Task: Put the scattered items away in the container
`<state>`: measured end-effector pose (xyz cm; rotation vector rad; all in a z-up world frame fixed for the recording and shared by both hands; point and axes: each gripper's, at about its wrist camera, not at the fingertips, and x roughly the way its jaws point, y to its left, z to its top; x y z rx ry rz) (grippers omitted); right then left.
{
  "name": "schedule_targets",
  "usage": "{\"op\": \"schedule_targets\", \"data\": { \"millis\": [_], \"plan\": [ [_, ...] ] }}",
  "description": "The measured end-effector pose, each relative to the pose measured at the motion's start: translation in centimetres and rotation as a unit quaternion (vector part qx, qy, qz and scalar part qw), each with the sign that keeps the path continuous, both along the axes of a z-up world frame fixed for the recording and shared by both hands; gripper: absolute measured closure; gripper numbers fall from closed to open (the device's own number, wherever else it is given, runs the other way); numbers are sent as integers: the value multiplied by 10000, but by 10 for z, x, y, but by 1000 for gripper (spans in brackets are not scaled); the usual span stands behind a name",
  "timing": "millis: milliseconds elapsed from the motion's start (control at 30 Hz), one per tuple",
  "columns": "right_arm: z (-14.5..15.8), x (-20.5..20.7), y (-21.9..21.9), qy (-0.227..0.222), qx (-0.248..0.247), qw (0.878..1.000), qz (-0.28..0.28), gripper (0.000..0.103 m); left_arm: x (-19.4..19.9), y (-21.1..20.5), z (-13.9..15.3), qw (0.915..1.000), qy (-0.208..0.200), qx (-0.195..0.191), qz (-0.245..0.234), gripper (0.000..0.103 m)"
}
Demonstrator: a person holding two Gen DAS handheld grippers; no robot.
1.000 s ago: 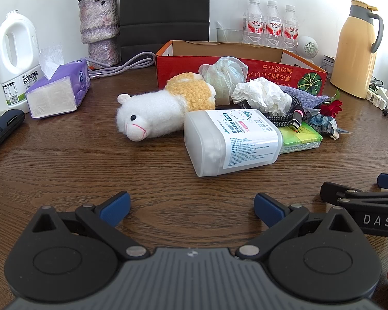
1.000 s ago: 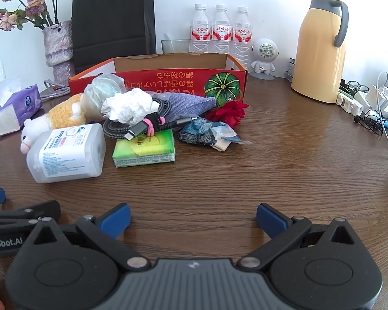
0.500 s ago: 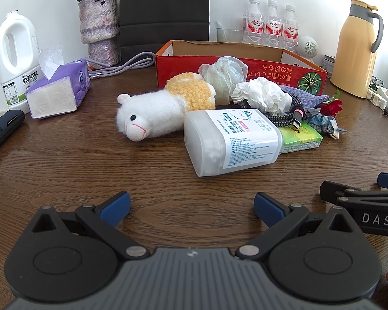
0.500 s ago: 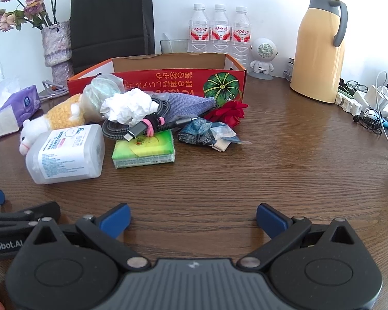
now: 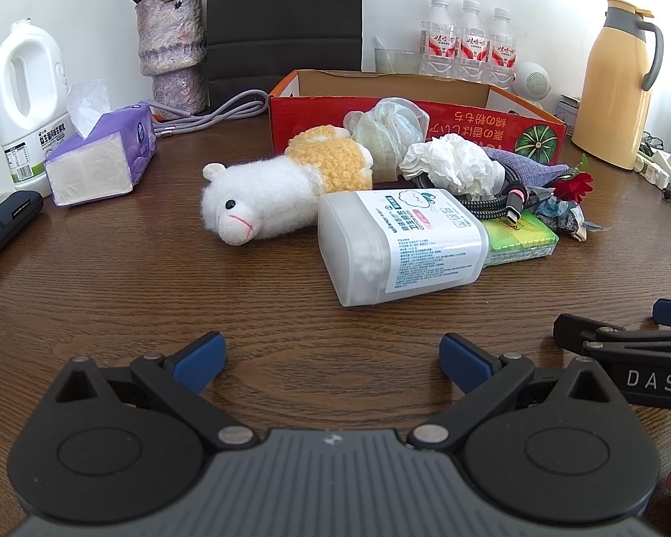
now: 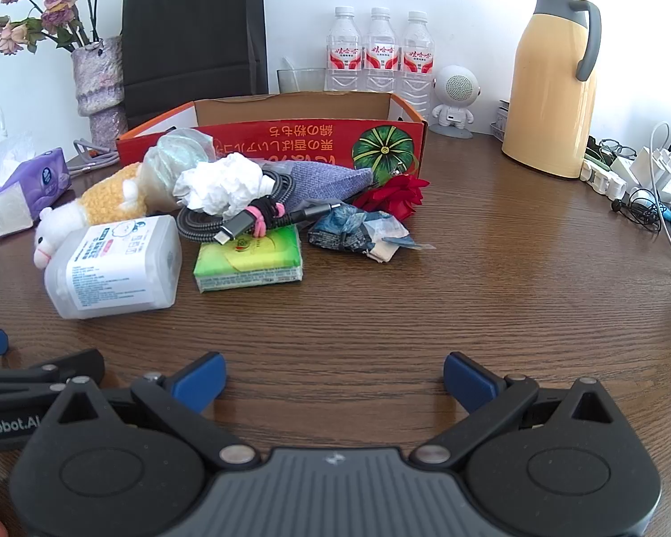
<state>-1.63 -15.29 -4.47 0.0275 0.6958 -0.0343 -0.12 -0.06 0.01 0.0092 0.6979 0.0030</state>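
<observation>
Left wrist view: we see our left gripper (image 5: 331, 355) low over the wooden table (image 5: 112, 295), blue pads spread wide with nothing between them.
Right wrist view: our right gripper (image 6: 335, 376) sits the same way, jaws released and bare tabletop in the gap.
Change: almost none. Compared with a second ago the left view is the same; the right view has slid a touch, so the pile sits marginally further right in it.
Meaning for the task: we judge that tidying has not begun; both claws are parked short of the clutter.
Container: the red cardboard box (image 5: 496, 123) stands behind the pile, open at the top, with no item visible inside from here.
Items, left side: the plush llama (image 5: 268, 206) lies on its side, head toward us; the white plastic jar (image 5: 402, 246) lies tipped over just beside it.
Items, right side: the green tissue pack (image 6: 250, 259) touches the jar, with the coiled cable (image 6: 241, 219) resting on its far edge and the crumpled tissue (image 6: 221, 188) on top of the coil.
Further items: a red flower (image 6: 398, 194) and a blue wrapper (image 6: 353, 232) lie near the box's front wall.
Next move: we judge the jar nearest to the left claw and the tissue pack nearest to the right.
</observation>
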Motion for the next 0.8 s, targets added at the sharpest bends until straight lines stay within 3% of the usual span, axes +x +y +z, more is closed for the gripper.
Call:
{"op": "schedule_targets", "data": {
  "millis": [100, 200, 300, 400, 500, 600, 667, 733, 800],
  "plan": [
    [0, 1, 0, 3, -3, 10000, -37, 0, -1, 0, 1, 10000, -3, -9, -45, 0],
    [2, 5, -1, 117, 26, 9999, 78, 0, 0, 6, 9, 9982, -22, -271, -541, 0],
    [20, 8, -8, 74, 269, 9991, 325, 11, 10, 22, 36, 9953, -447, -500, -694, 0],
    [54, 26, -8, -365, 247, 9954, 848, 11, 37, 37, 61, 9907, -883, -294, -996, 0],
    [71, 60, -4, -785, 54, 9904, 1138, 11, 79, 53, 64, 9885, -981, -3, -1149, 0],
    [68, 102, 7, -583, 141, 9860, 1556, 23, 122, 66, 53, 9875, -427, -354, -1474, 0],
    [64, 123, 18, -443, 237, 9810, 1875, 29, 138, 66, 48, 9889, -196, -531, -1374, 0],
    [60, 140, 32, -341, 265, 9779, 2046, 29, 151, 62, 42, 9890, 105, -648, -1329, 0],
    [56, 156, 43, -292, 157, 9777, 2072, 37, 159, 60, 34, 9878, 345, -696, -1350, 1]
  ]
}}
